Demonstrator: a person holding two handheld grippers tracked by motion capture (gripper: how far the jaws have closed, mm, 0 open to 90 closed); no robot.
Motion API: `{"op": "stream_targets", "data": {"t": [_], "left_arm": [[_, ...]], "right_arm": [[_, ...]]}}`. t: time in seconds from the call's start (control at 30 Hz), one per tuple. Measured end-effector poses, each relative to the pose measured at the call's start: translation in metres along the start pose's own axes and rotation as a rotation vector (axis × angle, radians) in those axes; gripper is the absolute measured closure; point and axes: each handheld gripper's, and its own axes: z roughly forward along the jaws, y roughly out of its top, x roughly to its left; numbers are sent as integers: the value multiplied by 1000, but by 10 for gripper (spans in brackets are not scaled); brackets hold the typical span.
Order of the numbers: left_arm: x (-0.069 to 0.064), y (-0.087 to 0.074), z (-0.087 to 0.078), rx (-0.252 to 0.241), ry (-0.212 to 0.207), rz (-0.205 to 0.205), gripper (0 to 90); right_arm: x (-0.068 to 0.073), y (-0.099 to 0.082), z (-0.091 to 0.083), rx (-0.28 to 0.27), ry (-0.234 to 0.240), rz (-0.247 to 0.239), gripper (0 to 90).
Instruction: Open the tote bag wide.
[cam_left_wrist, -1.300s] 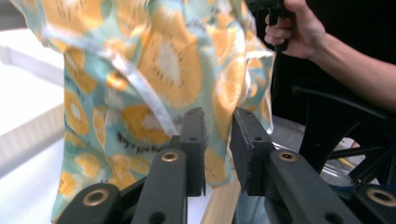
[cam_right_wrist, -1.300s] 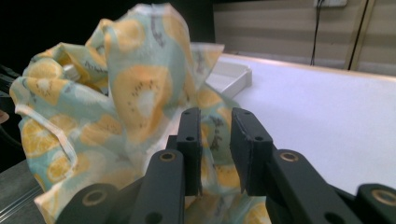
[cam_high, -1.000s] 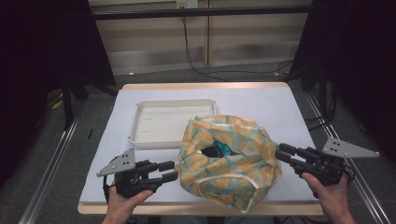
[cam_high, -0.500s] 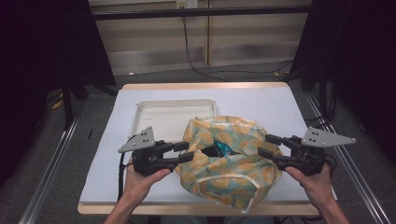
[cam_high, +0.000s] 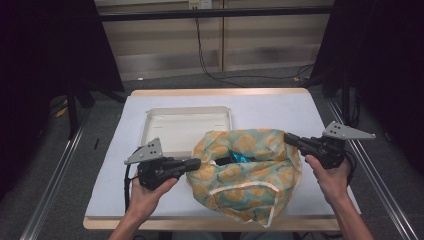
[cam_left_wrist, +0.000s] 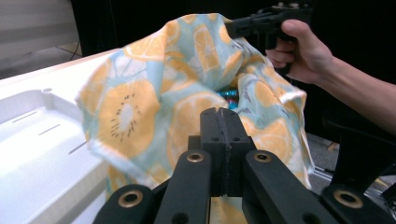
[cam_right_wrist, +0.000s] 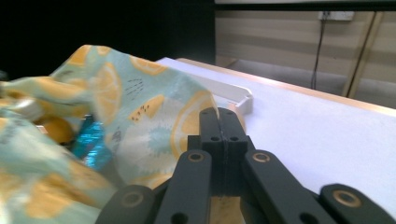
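A cloth bag (cam_high: 245, 177) printed with orange slices on pale teal sits at the table's front middle. Its mouth gapes, and a shiny teal packet (cam_high: 239, 157) lies inside. My left gripper (cam_high: 197, 162) has just closed its jaws, and they are shut on the bag's left rim. In the left gripper view the shut jaws (cam_left_wrist: 218, 112) meet against the fabric (cam_left_wrist: 140, 93). My right gripper (cam_high: 287, 137) has also just closed and pinches the right rim, lifting the cloth there. The right gripper view has its jaws (cam_right_wrist: 219, 112) together beside the bag (cam_right_wrist: 140, 102) and the packet (cam_right_wrist: 91, 140).
An empty white tray (cam_high: 185, 125) lies just behind the bag, its corner (cam_right_wrist: 238, 95) close to the right gripper. The white table top (cam_high: 275, 107) stretches to the far edge. Metal rails run along both sides of the table.
Both grippers came in from the table's sides to the bag's rims and their jaws closed. The bag's mouth now stands stretched wider between them.
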Motion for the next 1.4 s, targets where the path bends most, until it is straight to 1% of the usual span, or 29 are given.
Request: {"op": "stream_targets", "data": {"t": [0.03, 0.07, 0.1, 0.13, 0.17, 0.23, 0.27, 0.33, 0.4, 0.47, 0.53, 0.57, 0.6, 0.63, 0.67, 0.77, 0.83, 0.93, 1.0, 1.03, 1.1, 1.13, 1.17, 1.2, 1.23, 1.3, 1.33, 1.37, 1.4], "left_arm": [[1, -2, -4, 0, 3, -1, 900], [3, -5, -10, 6, 17, -4, 900], [3, -5, -10, 6, 17, -4, 900], [6, -8, -14, -3, 25, -19, 900], [9, -10, -16, -10, 22, -28, 900], [13, -16, -19, -10, 25, -50, 900], [14, -19, -18, 2, 27, -56, 900], [16, -25, -16, 33, 38, -52, 900], [21, -32, -11, 65, 43, -65, 900], [23, -34, -8, 72, 34, -73, 900], [24, -38, -5, 96, 22, -74, 900], [24, -40, -4, 106, 18, -79, 900], [24, -42, -2, 114, 24, -79, 900], [24, -46, 1, 128, 15, -86, 900], [24, -47, 3, 141, 20, -85, 900], [24, -50, 6, 153, 16, -80, 898], [24, -53, 8, 152, -2, -89, 893], [23, -56, 10, 179, -11, -83, 884], [22, -59, 12, 194, -19, -80, 854], [20, -60, 13, 178, -38, -90, 766], [20, -59, 12, 173, -31, -79, 698], [18, -55, 7, 141, -29, -90, 675], [19, -54, 5, 129, -29, -89, 646], [19, -54, 5, 129, -29, -89, 623], [19, -51, 1, 113, -22, -90, 623], [18, -47, -4, 81, -19, -88, 592], [16, -41, -9, 42, -18, -86, 582], [16, -41, -9, 42, -18, -86, 575], [14, -37, -11, 36, -11, -76, 575]], "right_arm": [[0, 0, 0, 0, 0, 0, 900], [-4, -1, 7, 4, -5, 14, 900], [-4, -1, 7, 4, -5, 14, 900], [-5, -2, 10, 10, -6, 10, 900], [-7, -4, 19, 19, -12, 12, 900], [-9, -6, 27, 24, -13, 30, 900], [-9, -6, 27, 24, -13, 30, 900], [-10, -11, 37, 59, -25, 21, 900], [-13, -15, 42, 79, -36, 23, 900], [-16, -19, 45, 101, -50, 17, 900], [-17, -21, 46, 110, -52, 25, 900], [-18, -25, 46, 130, -61, 10, 900], [-19, -27, 47, 140, -62, 12, 900], [-21, -31, 47, 158, -67, 8, 900], [-22, -33, 48, 160, -65, 7, 900], [-22, -36, 49, 179, -67, 6, 900], [-24, -41, 51, 193, -67, 5, 900], [-25, -45, 54, 206, -69, 11, 900], [-24, -48, 56, 218, -71, 2, 900], [-23, -49, 57, 228, -65, 1, 898], [-23, -47, 55, 222, -67, 3, 834], [-22, -46, 53, 215, -62, 4, 803], [-22, -43, 50, 201, -58, 1, 773], [-22, -43, 50, 201, -58, 1, 773], [-22, -42, 48, 192, -57, 3, 744], [-19, -34, 37, 152, -51, 12, 651], [-18, -31, 33, 141, -40, 13, 606], [-17, -28, 30, 125, -39, 24, 559], [-17, -28, 30, 125, -39, 24, 559]]}}
